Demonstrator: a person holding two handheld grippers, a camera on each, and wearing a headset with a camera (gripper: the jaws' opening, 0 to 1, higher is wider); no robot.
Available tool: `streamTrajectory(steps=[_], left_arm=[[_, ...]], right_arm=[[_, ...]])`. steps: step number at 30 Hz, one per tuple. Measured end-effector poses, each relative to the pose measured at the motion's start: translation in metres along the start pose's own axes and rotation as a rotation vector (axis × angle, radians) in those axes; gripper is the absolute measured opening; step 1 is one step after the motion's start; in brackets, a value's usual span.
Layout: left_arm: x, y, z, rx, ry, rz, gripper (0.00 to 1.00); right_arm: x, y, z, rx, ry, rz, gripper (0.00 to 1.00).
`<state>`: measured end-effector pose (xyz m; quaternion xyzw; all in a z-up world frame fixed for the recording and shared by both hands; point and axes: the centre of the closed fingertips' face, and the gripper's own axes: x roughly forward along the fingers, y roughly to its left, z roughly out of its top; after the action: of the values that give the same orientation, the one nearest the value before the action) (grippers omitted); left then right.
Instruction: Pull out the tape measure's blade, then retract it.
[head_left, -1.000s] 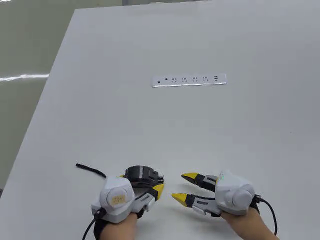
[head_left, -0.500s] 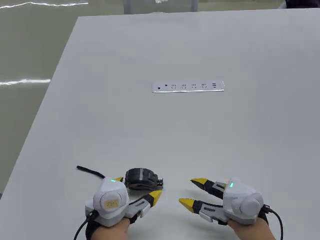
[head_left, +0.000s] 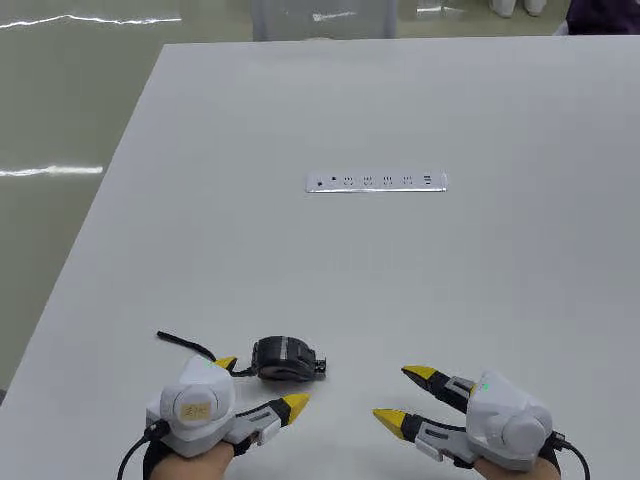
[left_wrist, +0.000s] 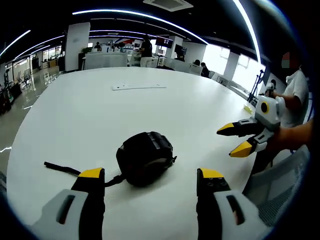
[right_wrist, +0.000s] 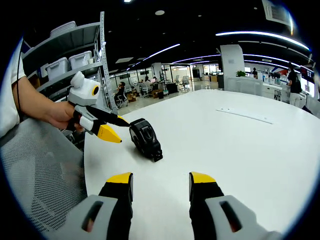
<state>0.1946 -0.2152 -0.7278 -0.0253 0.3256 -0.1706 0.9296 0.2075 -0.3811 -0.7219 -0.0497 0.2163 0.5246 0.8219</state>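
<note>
Yellow-tipped jaws of the left hand-held gripper (head_left: 261, 383) stand wide apart with nothing between the tips, so it holds nothing. Just ahead of them the tape measure (head_left: 283, 357), a black case, lies on the white table (head_left: 300, 260). In the left gripper view it is roughly centred between the jaw lines but beyond the tips, and neither tip touches it as far as I can tell.

The right hand-held gripper (head_left: 402, 395) is also spread open and empty. It sits to the right of the case, near but apart, with its jaws pointing left toward it. In the right gripper view the case lies ahead and left of the jaw line, close to one tip of the left hand-held gripper.

The blade tab (head_left: 320, 365) is at the end of the case facing the right hand-held gripper. No blade shows outside the case, so it looks fully wound in. A black strap (head_left: 183, 342) trails from the case to the left across the table.

Progress, as a judgement: the case is not clamped, the tab is not pinched and the blade is in. That fits either nothing begun or the whole cycle finished, and these frames can't tell which. If it is the start, everything is left to do. The left would steady the case, the right would pinch the tab and draw the blade out, then let it run back.

Farther out, a white power strip (head_left: 376, 181) lies mid-table, well apart and not involved.
</note>
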Motion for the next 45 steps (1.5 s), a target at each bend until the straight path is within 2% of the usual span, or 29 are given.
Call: streamTrajectory(steps=[3, 11, 18, 23, 28, 37, 45], left_arm=[[-0.005, 0.002, -0.001, -0.016, 0.005, -0.007, 0.73], [-0.017, 0.004, -0.001, -0.002, 0.008, -0.024, 0.73], [-0.032, 0.010, -0.001, 0.009, -0.001, -0.036, 0.73], [-0.040, 0.015, -0.003, 0.015, -0.001, -0.042, 0.73], [-0.050, 0.020, -0.001, 0.011, -0.012, -0.044, 0.73], [-0.067, 0.021, 0.001, 0.056, -0.015, -0.076, 0.74], [-0.081, 0.030, -0.008, 0.061, -0.007, -0.094, 0.74]], right_arm=[[-0.005, -0.002, -0.002, 0.009, -0.001, -0.014, 0.45], [-0.017, 0.001, 0.004, 0.002, -0.009, -0.035, 0.46], [-0.029, 0.006, 0.012, -0.006, -0.025, -0.055, 0.47], [-0.034, 0.008, 0.012, -0.004, -0.028, -0.065, 0.48], [-0.041, 0.011, 0.013, -0.006, -0.033, -0.073, 0.48], [-0.053, 0.013, 0.012, -0.008, -0.041, -0.086, 0.48], [-0.064, 0.016, 0.012, -0.009, -0.044, -0.093, 0.50]])
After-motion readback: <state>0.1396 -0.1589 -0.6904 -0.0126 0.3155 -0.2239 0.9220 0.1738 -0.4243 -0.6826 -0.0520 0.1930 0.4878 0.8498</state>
